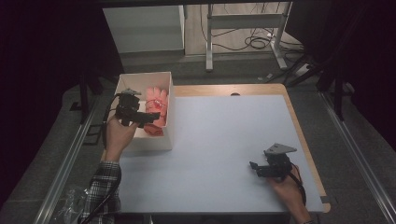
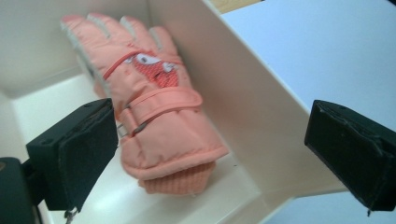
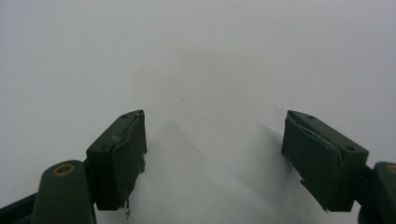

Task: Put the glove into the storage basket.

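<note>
- the left gripper (image 1: 150, 116) hangs over the white box (image 1: 122, 86) at the table's far left corner, its jaws spread wide with nothing between them
- in the left gripper view the gripper (image 2: 210, 140) looks down at a pink glove (image 2: 159, 116) lying inside the box (image 2: 261, 121); one jaw is over the box floor, the other is out past the box wall above the table
- the glove (image 1: 156, 109) rests against the box wall nearest the table's middle, cuff toward the person, fingers pointing away
- the right gripper (image 1: 254, 169) sits low over the bare table (image 1: 219, 140) near its right front, well apart from the box
- in the right gripper view the gripper (image 3: 212, 154) has its jaws apart, holding nothing
</note>
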Demonstrator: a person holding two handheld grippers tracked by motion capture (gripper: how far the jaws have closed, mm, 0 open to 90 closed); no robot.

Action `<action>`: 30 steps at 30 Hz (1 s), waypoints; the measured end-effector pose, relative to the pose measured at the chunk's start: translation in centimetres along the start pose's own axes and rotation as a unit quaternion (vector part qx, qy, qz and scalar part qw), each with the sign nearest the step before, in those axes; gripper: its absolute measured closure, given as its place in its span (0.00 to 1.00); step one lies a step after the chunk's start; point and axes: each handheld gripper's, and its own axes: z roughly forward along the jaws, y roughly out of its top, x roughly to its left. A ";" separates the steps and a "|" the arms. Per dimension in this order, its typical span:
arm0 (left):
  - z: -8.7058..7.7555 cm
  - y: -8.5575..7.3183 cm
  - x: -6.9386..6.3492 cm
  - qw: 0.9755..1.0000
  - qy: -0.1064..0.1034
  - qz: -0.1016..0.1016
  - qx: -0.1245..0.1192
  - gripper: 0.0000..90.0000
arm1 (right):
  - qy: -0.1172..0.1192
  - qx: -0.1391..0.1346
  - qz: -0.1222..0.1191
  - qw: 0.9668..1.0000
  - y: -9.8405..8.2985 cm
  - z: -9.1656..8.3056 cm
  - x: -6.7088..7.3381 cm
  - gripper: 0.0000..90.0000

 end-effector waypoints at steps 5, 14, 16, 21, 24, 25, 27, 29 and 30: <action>-0.5 0.4 -1.4 1.000 -0.012 0.016 -0.011 0.04 | 0.000 0.000 0.000 1.000 0.0 0.0 0.0 0.25; -0.1 1.1 -5.1 0.997 -0.038 0.062 -0.020 0.03 | -0.001 0.000 0.000 1.000 0.0 0.0 0.0 0.25; 0.3 1.2 -6.1 0.996 -0.048 0.071 -0.024 0.03 | -0.001 0.000 0.000 1.000 0.0 0.0 0.0 0.24; 1.1 1.4 -8.2 0.993 -0.070 0.094 -0.027 0.03 | -0.001 0.001 -0.001 1.000 0.0 0.0 0.0 0.24; 1.8 1.4 -9.6 0.991 -0.085 0.102 -0.029 0.03 | -0.001 0.001 0.000 1.000 0.0 0.0 0.0 0.24; 2.1 1.4 -10.0 0.990 -0.091 0.105 -0.031 0.02 | -0.001 0.001 0.000 1.000 0.0 0.0 0.0 0.24; 2.6 1.3 -10.9 0.988 -0.100 0.114 -0.028 0.02 | -0.001 0.001 0.000 1.000 0.0 0.0 0.0 0.25; 3.2 1.1 -11.9 0.986 -0.107 0.123 -0.024 0.01 | -0.001 0.001 0.000 1.000 0.0 0.0 0.0 0.24; 3.5 1.0 -12.3 0.985 -0.111 0.128 -0.023 0.01 | -0.001 0.001 0.000 1.000 0.0 0.0 0.0 0.24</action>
